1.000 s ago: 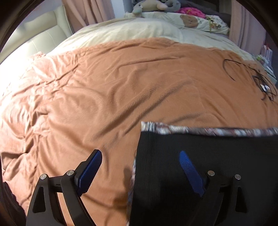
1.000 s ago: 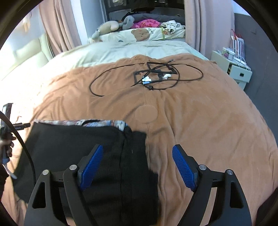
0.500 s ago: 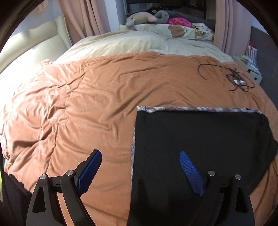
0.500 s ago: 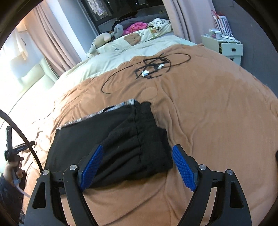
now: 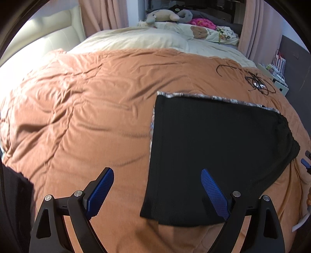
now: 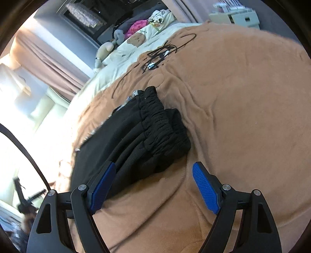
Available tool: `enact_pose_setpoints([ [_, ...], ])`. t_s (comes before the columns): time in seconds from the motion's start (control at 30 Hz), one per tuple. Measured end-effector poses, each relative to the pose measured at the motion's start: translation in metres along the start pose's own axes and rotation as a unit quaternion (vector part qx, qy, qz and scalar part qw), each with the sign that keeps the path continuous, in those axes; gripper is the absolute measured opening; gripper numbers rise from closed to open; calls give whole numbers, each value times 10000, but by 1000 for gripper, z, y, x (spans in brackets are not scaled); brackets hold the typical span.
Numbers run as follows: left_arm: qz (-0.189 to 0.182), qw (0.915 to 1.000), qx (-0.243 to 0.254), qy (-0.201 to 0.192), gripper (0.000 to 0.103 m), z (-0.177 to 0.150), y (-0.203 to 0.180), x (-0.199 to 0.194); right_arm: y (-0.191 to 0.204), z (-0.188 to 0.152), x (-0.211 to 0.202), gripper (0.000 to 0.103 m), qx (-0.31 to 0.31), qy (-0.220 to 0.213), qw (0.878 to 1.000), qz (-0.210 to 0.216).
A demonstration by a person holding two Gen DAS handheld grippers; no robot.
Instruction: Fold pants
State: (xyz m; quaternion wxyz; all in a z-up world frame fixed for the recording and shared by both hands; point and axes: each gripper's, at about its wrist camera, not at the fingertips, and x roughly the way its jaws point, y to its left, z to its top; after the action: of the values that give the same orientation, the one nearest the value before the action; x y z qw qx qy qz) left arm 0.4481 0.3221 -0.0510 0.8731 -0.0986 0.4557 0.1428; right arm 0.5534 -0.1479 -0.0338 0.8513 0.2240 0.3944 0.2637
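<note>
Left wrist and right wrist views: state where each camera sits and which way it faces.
Left wrist: sits on the left gripper, looking down across the orange blanket toward the pillows; its open fingers frame the near left edge of the black pants.
Right wrist: sits on the right gripper, tilted sideways, facing the pants' gathered waistband; open fingers show, and the other gripper at far left.
Shared: pants, blanket, black cables, stuffed toys.
</note>
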Motion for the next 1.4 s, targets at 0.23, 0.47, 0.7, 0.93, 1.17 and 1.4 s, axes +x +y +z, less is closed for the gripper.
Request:
enact_pose_setpoints([
  [0.23,-184,9991,-350,129,92,-32,11,-2,-18,2,13,81,339,133,9988,321],
  [0.47,-418,9961,-742,242,76,-63,19,0,-38,3,37,63,681,236,9951,682],
  [0.7,-772,9900,-1037,570,54,-87,14,20,-52,2,48,63,964,251,9939,475],
  [0.93,-861,9874,-1110,725,45,-96,11,42,-54,-2,45,63,1048,170,9928,552],
  [1.17,-816,9876,-1143,705,43,-97,17,53,-52,-5,45,63,1044,162,9927,580],
  [1.4,-1124,9795,-1550,618,43,-90,24,60,-49,-2,50,63,963,77,9936,588],
])
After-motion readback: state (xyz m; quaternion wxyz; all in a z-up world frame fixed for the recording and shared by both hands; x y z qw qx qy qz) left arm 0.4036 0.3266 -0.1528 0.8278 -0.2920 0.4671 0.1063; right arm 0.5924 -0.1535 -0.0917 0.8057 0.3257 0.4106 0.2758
